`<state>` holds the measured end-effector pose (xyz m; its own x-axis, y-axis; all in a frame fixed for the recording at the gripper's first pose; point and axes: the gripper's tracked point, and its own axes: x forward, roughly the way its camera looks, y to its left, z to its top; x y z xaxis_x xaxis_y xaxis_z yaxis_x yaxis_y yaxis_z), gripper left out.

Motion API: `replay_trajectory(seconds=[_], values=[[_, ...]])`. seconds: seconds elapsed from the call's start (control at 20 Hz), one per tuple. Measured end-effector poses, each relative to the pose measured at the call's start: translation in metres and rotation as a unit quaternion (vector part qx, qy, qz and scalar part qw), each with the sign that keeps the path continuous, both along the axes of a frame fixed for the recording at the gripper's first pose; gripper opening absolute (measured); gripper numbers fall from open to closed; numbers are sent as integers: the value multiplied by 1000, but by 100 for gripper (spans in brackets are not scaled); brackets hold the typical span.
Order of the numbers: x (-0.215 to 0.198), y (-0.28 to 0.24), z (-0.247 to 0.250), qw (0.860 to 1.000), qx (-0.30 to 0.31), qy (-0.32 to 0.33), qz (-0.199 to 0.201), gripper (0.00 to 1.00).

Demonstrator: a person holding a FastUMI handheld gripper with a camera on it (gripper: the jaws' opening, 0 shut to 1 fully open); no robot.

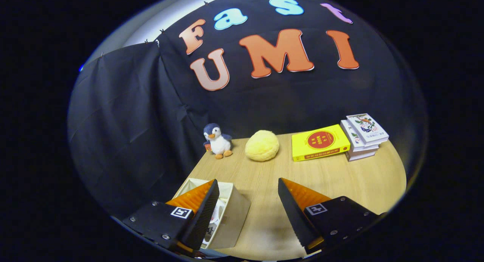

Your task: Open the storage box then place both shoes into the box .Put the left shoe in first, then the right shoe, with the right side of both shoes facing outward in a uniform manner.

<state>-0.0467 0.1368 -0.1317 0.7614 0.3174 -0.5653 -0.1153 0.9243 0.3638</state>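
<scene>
Hovering over the wooden table (321,175), the gripper (247,186) has its jaws spread wide with nothing between them. The storage box (236,211) sits under the left finger, its top open and a shoe (216,216) seemingly inside (mostly hidden). Any next shoe should go in toe-aligned, right side outward; I would check orientation before gripping.

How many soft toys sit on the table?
2: a penguin by the booth wall and a yellow plush beside it, both beyond the open fingers. Others may be hidden.
</scene>
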Motion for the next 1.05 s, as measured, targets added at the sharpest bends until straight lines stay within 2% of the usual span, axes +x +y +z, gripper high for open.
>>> replay_trajectory(seconds=[0.2, 0.55, 0.85, 1.05], values=[[17, -49, 28, 998, -5, -62, -33, 95], [32, -120, 71, 985, -23, -147, -86, 96], [36, -157, 95, 973, -54, -199, -103, 96], [36, -158, 102, 974, -29, -198, -105, 97]])
